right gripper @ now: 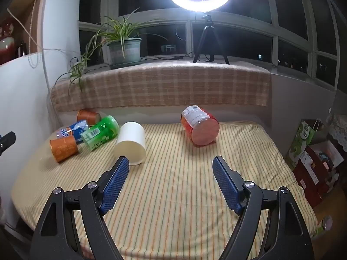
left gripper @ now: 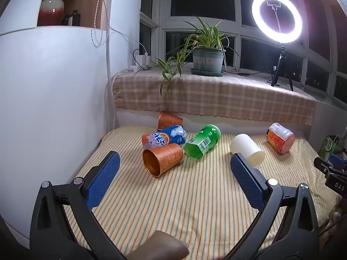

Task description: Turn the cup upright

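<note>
Several cups lie on their sides on the striped table cloth (left gripper: 195, 195). An orange cup (left gripper: 161, 159) lies nearest my left gripper (left gripper: 173, 164), its mouth facing me. Behind it lie a blue-and-orange cup (left gripper: 164, 137), a second orange cup (left gripper: 169, 120), a green cup (left gripper: 202, 140), a white cup (left gripper: 247, 149) and a red-orange cup (left gripper: 279, 137). My left gripper is open and empty, short of the cups. My right gripper (right gripper: 170, 169) is open and empty, with the white cup (right gripper: 131, 143) just beyond its left finger and the red-orange cup (right gripper: 200, 125) farther back.
A checked cloth covers the window ledge (left gripper: 216, 95), which bears a potted plant (left gripper: 207, 58) and a ring light on a tripod (left gripper: 276, 17). A white cabinet wall (left gripper: 49, 99) stands at the left. Bags and boxes (right gripper: 314, 151) sit right of the table.
</note>
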The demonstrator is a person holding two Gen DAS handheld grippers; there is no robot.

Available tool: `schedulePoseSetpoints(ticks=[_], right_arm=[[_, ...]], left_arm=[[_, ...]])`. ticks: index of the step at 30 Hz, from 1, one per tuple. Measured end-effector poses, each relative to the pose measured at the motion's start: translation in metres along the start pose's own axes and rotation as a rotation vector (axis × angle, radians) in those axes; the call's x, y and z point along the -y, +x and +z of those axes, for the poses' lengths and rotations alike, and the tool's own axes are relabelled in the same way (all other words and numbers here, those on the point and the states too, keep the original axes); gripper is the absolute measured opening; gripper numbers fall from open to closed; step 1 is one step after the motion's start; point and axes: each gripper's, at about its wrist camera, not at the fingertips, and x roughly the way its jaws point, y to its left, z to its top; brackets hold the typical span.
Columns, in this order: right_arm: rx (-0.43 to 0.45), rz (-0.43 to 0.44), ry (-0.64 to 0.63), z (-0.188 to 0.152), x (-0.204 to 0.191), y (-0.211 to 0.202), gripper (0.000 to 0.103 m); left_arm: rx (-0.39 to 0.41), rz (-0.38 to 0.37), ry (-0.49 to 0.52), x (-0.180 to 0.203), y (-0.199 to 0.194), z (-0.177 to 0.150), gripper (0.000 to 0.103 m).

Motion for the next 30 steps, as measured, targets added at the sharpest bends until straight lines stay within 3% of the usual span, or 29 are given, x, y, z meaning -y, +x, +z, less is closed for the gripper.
schedulePoseSetpoints(ticks=[15, 30], right_arm=[[0.041, -0.023, -0.015, 0.002, -0.002, -0.009, 0.079], [0.041, -0.028, -0.018, 0.004, -0.001, -0.008, 0.079]], left_arm=[[0.062, 0.009, 0.010, 0.004, -0.019, 0.011, 0.103], [0.066, 0.009, 0.009, 0.003, -0.020, 0.013, 0.103]])
